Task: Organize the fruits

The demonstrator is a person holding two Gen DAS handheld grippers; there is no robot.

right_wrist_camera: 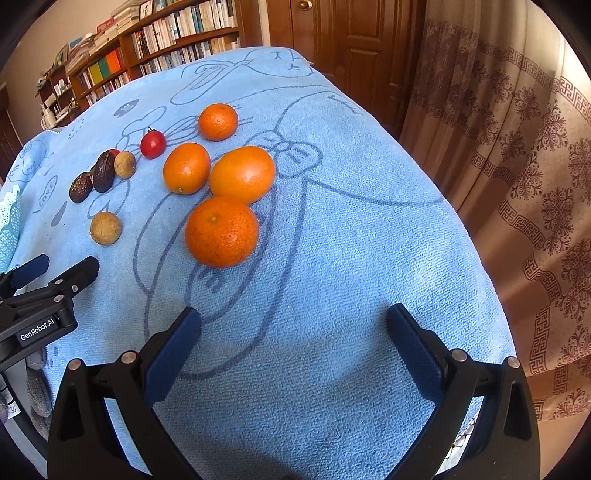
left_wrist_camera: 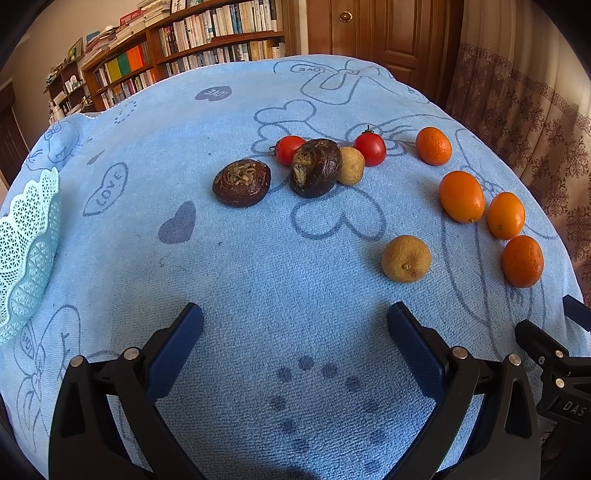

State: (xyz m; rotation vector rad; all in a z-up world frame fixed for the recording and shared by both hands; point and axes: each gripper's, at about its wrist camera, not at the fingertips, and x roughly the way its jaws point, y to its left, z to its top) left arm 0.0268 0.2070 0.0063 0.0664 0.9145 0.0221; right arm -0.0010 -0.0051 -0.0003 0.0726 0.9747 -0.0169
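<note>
Fruits lie loose on a blue towel (left_wrist_camera: 258,258). Two dark brown water chestnuts (left_wrist_camera: 242,182) (left_wrist_camera: 315,167) sit mid-table beside two red cherry tomatoes (left_wrist_camera: 370,147) and a tan longan (left_wrist_camera: 350,165). A second tan longan (left_wrist_camera: 406,259) lies nearer. Several orange citrus fruits (left_wrist_camera: 461,195) (right_wrist_camera: 221,230) cluster at the right. My left gripper (left_wrist_camera: 295,321) is open and holds nothing, short of the nearer longan. My right gripper (right_wrist_camera: 293,321) is open too, just below the nearest orange. A pale mint lattice basket (left_wrist_camera: 29,236) stands at the far left.
The towel covers a rounded table that drops off at the right toward a patterned curtain (right_wrist_camera: 517,166). Bookshelves (left_wrist_camera: 184,48) and a wooden door (left_wrist_camera: 376,29) stand behind. The left gripper's body (right_wrist_camera: 40,302) shows at the left edge of the right wrist view.
</note>
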